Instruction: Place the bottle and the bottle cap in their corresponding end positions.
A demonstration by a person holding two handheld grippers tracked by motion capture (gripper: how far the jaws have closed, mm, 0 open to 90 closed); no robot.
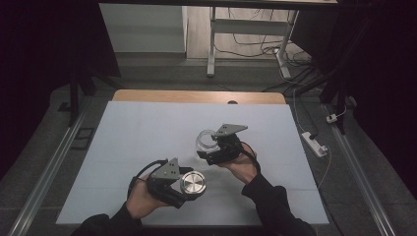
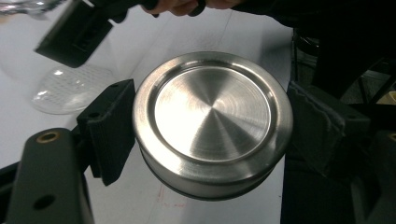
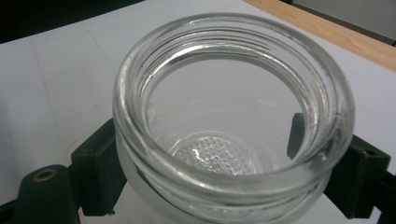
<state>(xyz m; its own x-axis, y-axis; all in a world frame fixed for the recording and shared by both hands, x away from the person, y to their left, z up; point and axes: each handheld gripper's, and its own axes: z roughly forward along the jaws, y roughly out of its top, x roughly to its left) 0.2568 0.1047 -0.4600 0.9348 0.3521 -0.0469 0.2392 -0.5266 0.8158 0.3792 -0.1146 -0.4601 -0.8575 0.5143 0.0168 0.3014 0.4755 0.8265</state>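
Note:
A round brushed-metal lid [image 1: 193, 183] is clamped between the jaws of my left gripper [image 1: 189, 184], near the front of the white table. In the left gripper view the lid [image 2: 212, 123] faces the camera, with a black pad [image 2: 109, 128] pressing on each side. My right gripper [image 1: 209, 147] is shut on a clear glass jar [image 1: 206, 140] further back and to the right. The jar [image 3: 233, 116] is open-topped and empty, its threaded rim towards the camera and its dimpled bottom showing through. Lid and jar are apart, neither touching the other.
The white table top [image 1: 147, 132] has a wooden strip [image 1: 196, 96] along its far edge. Behind it stand a white desk frame [image 1: 212, 44] and loose cables on the floor. A power strip [image 1: 314, 143] lies on the floor right of the table.

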